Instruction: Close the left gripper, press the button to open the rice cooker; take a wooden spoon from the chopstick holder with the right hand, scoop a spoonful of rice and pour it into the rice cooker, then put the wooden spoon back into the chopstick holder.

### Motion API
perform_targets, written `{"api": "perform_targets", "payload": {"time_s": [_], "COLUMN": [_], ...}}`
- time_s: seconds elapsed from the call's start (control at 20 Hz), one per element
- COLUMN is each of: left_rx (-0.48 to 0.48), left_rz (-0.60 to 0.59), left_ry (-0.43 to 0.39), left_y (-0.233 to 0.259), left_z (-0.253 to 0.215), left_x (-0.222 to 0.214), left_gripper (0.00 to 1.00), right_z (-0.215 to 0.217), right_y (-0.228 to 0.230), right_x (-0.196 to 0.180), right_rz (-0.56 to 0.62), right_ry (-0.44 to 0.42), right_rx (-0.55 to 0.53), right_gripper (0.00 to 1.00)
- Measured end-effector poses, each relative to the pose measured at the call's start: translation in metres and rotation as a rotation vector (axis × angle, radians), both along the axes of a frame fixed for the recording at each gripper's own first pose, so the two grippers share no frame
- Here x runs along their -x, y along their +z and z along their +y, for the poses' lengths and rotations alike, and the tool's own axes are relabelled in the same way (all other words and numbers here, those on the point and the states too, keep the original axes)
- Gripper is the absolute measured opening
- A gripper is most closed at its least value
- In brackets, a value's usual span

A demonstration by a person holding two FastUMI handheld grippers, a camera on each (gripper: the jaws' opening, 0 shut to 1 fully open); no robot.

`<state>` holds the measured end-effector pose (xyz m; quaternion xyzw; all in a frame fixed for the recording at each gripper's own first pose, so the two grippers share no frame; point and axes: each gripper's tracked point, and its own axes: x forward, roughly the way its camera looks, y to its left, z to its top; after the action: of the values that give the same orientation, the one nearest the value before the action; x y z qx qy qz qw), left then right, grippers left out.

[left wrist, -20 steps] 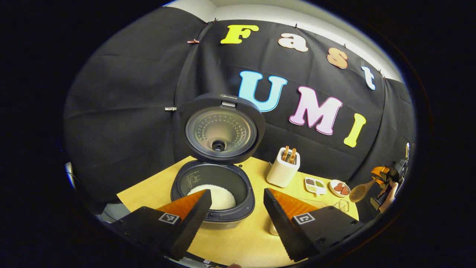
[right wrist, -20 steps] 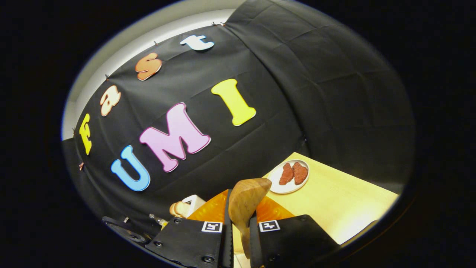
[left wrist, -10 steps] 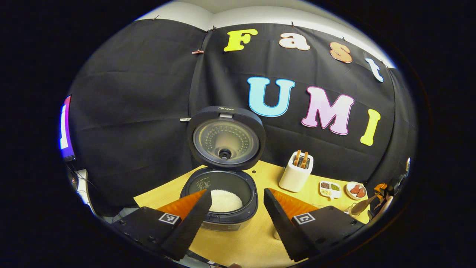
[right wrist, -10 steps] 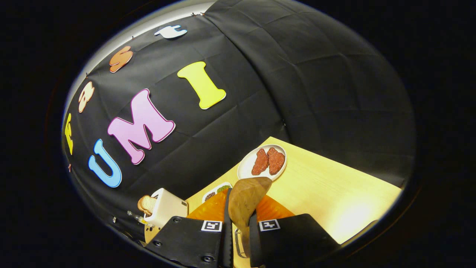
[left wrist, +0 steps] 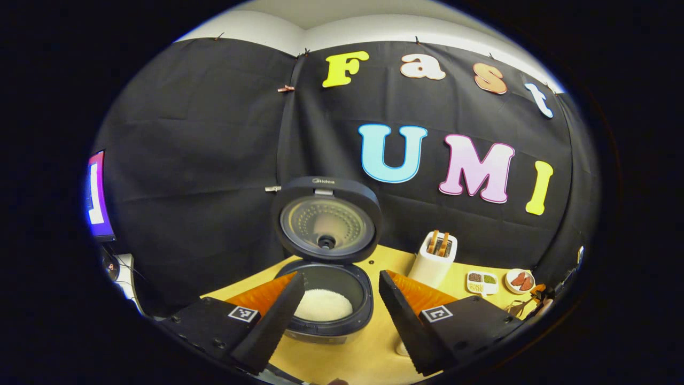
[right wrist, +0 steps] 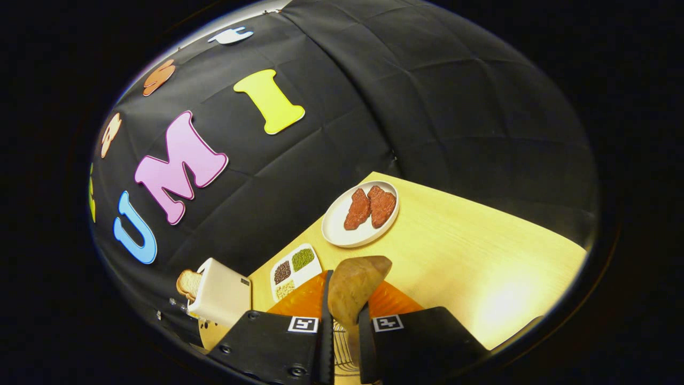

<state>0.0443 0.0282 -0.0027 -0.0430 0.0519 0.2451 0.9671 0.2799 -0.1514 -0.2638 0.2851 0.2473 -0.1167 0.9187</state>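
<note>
Two red patties on one plate; right gripper clamps one wooden spoon.

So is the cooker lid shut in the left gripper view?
No, the lid stands up open and white rice shows in the pot.

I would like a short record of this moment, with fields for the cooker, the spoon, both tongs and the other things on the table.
cooker: lid up, white rice in the pot
spoon: bowl sticking out ahead of the right tongs, which are shut on its handle
left tongs: open, empty, before the cooker
table: toaster with bread, divided dish, plate with two red pieces
</note>
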Motion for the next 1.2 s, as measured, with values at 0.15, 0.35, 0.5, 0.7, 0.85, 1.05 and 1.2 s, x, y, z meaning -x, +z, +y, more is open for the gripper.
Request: {"api": "perform_targets", "payload": {"time_s": [0.15,0.35,0.5,0.7,0.85,1.05,1.2], "left_rx": [-0.058,-0.193,-0.231,-0.215,-0.228,-0.256,-0.274], "left_rz": [-0.067,-0.173,-0.206,-0.244,-0.273,-0.279,-0.255], "left_ry": [0.025,-0.001,-0.017,-0.057,-0.099,-0.163,-0.162], "left_y": [0.031,0.076,0.09,0.103,0.114,0.118,0.113], "left_z": [0.021,0.04,0.061,0.089,0.105,0.107,0.11], "left_x": [-0.003,-0.014,-0.035,-0.064,-0.089,-0.128,-0.148], "left_gripper": [0.95,0.95,0.95,0.95,0.95,0.95,0.94], "right_z": [0.004,0.013,0.004,-0.016,-0.012,0.012,0.033], "right_y": [0.006,0.022,0.044,0.085,0.108,0.132,0.149], "right_x": [0.005,0.035,0.06,0.094,0.12,0.158,0.175], "right_rz": [-0.003,0.001,-0.005,-0.043,-0.076,-0.115,-0.162], "right_ry": [0.0,0.02,0.019,0.005,0.018,0.073,0.116], "right_rx": [0.024,0.08,0.133,0.25,0.333,0.4,0.46], "right_gripper": [0.26,0.84,0.98,0.98,0.99,0.98,0.99]}}
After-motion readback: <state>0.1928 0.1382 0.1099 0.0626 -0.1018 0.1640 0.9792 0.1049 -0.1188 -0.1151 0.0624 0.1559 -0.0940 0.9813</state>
